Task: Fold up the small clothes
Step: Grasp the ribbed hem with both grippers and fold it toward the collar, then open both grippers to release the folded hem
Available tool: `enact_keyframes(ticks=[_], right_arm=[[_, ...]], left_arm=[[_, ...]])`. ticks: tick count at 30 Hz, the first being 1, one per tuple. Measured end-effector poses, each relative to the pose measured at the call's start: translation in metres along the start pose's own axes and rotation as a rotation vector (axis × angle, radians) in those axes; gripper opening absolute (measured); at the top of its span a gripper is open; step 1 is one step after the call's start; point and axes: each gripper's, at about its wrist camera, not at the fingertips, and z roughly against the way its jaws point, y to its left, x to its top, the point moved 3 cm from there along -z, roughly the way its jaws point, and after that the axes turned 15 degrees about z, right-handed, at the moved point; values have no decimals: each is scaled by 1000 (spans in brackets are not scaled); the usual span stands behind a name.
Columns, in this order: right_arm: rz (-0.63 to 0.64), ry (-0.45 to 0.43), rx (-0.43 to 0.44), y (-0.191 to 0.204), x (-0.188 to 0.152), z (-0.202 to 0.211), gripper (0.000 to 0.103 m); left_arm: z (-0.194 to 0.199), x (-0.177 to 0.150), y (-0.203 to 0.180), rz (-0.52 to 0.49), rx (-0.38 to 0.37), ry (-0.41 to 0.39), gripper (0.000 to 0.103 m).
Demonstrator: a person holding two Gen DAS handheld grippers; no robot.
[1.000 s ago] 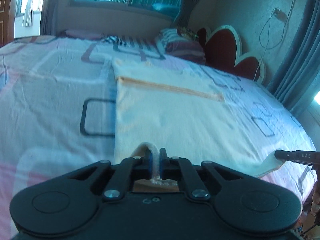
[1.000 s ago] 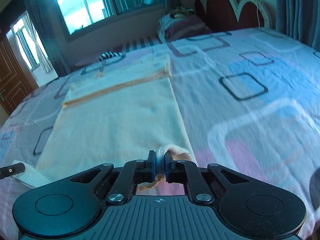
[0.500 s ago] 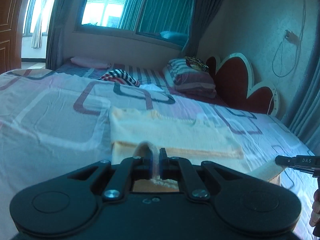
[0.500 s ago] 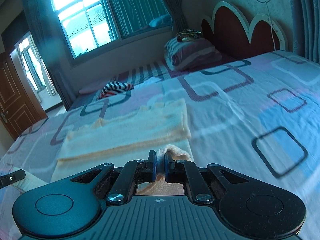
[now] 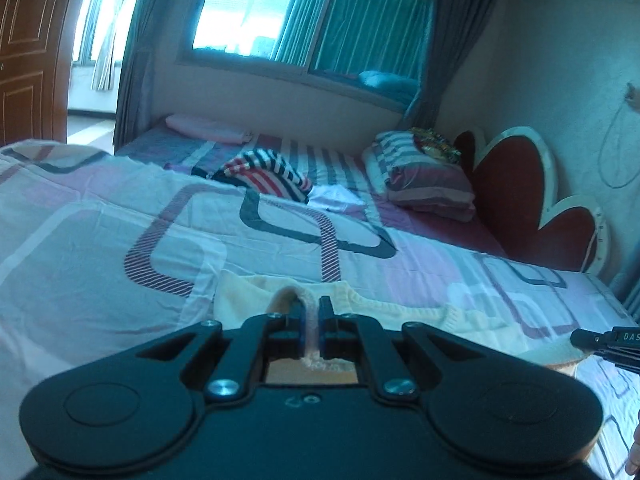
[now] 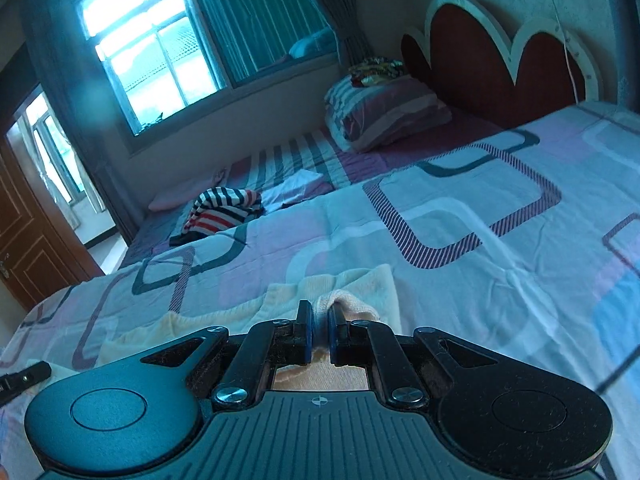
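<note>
Much of the pale cream knitted garment is hidden: in both wrist views its near part is covered by the broad black gripper bodies, and only a narrow strip of ribbed, soft-looking knit is seen lying flat on the bed's pink, lilac and white sheet printed with rounded rectangles. The left hand-held gripper is clamped on a pinched-up loop of the cream fabric, which is squeezed thin between the blue-lined pads. The right hand-held gripper is likewise closed on a bunched fold at the garment's other side, with a small hump of knit rising beside its right finger. What kind of garment it is cannot be made out. At the right edge of the left view only the black tip of the right hand-held gripper is seen, cut off by the frame, with a sliver of a finger below it; at the left edge of the right view the other tool's tip is cut off the same way. Further up the bed a crumpled red, white and navy striped cloth is seen, beside a white folded piece. A plump striped pillow is set against the scalloped dark red headboard with a white rim.
</note>
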Motion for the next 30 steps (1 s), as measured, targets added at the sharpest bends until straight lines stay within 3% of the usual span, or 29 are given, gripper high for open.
enact_keyframes(ticks=[6, 15, 18, 20, 21, 22, 23, 25, 30], right_arm=[[-43, 75, -1, -13, 7, -54, 7], [-63, 138, -18, -21, 6, -100, 7], [-98, 157, -18, -29, 6, -112, 16], [-106, 141, -6, -34, 9, -112, 56], [-88, 122, -18, -34, 10, -108, 65], [-63, 99, -34, -35, 13, -104, 72], [-45, 85, -39, -36, 15, -102, 72], [-10, 83, -9, -37, 16, -99, 72], [110, 128, -15, -27, 7, -106, 72]], left_arm=[[-51, 8, 2, 18, 56, 54, 5], [-98, 11, 5, -6, 124, 115, 5], [-108, 11, 8, 1, 157, 140, 20], [-109, 13, 11, 6, 167, 141, 28], [-106, 15, 13, 5, 172, 131, 37], [-102, 17, 14, -2, 172, 112, 62], [-97, 19, 16, -10, 169, 85, 79], [-89, 22, 16, -43, 142, 66, 79], [-92, 18, 15, -142, 99, 133, 77]])
